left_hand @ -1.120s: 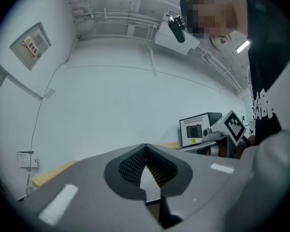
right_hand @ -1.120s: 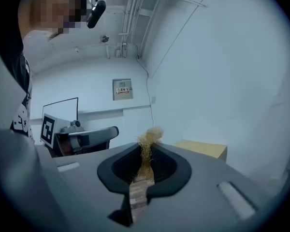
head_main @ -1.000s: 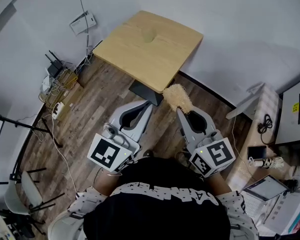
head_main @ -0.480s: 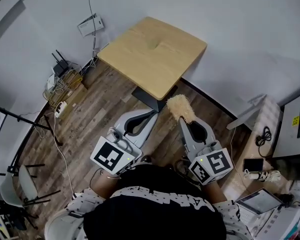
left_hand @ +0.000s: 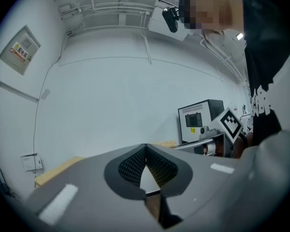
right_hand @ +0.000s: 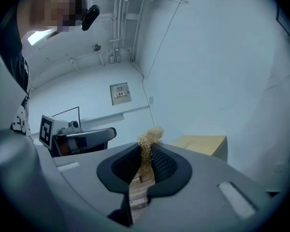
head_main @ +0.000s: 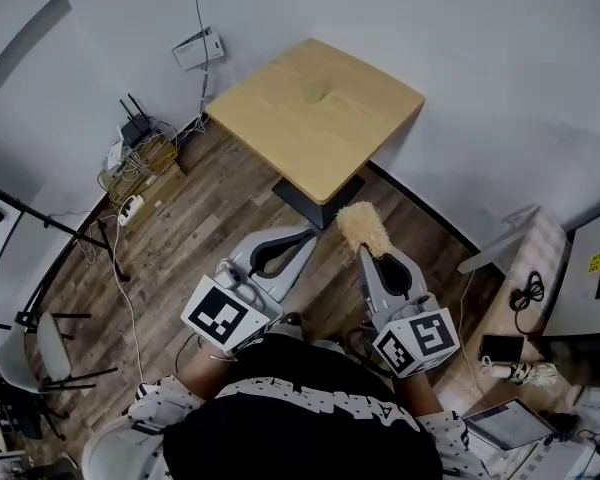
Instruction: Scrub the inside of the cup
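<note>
I stand back from a light wooden table (head_main: 280, 118). A small pale shape (head_main: 325, 95) sits on its top, too small to tell as a cup. My left gripper (head_main: 302, 235) is held over the wooden floor with its jaws shut and nothing between them; in the left gripper view the left gripper (left_hand: 145, 150) has its pads pressed together. My right gripper (head_main: 366, 254) is shut on a tan fibrous scrubber (head_main: 361, 227), whose tuft sticks out past the tips. The right gripper view shows the right gripper (right_hand: 145, 153) and the scrubber (right_hand: 149, 138) clamped between its pads.
A wire basket with a router and cables (head_main: 140, 158) stands by the wall at left. Black stand legs (head_main: 55, 233) and a chair (head_main: 35, 358) are at far left. A bench (head_main: 525, 283) with a phone and cords is at right. The table's dark foot (head_main: 315, 196) lies ahead.
The head view has drifted, so the table and floor sit a little lower and further right. Both grippers hold the same pose, slightly nearer my body, the scrubber still gripped.
</note>
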A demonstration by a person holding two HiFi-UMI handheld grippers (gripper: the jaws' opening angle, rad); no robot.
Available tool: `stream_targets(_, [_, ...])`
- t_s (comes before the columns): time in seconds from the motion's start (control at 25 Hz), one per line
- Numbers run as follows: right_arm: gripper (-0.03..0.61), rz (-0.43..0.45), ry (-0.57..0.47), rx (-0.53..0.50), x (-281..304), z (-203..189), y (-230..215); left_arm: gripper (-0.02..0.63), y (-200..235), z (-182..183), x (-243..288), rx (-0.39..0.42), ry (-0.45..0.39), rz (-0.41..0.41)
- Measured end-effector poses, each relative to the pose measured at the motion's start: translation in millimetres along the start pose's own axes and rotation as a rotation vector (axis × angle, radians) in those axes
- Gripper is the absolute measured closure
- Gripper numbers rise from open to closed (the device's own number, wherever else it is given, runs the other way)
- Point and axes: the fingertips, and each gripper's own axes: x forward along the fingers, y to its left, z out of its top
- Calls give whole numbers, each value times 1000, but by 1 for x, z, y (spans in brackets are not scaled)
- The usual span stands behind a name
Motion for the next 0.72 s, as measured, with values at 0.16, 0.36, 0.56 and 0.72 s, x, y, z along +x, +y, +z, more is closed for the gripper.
stream_targets(0.16, [518, 33, 1, 3, -1, -2, 3, 612, -1, 1, -4, 12, 13, 34])
stream_targets(0.36, [517, 52, -13, -3, -6, 2, 5, 612, -6, 7, -8, 34, 4, 62])
stream_targets(0.56, [517, 64, -16, -5, -9, 0, 7, 612, -11, 6, -15, 47, 7, 72])
stream_targets(0.72, [517, 63, -13, -9, -12, 0, 8, 612, -9, 6, -15, 37, 2, 77])
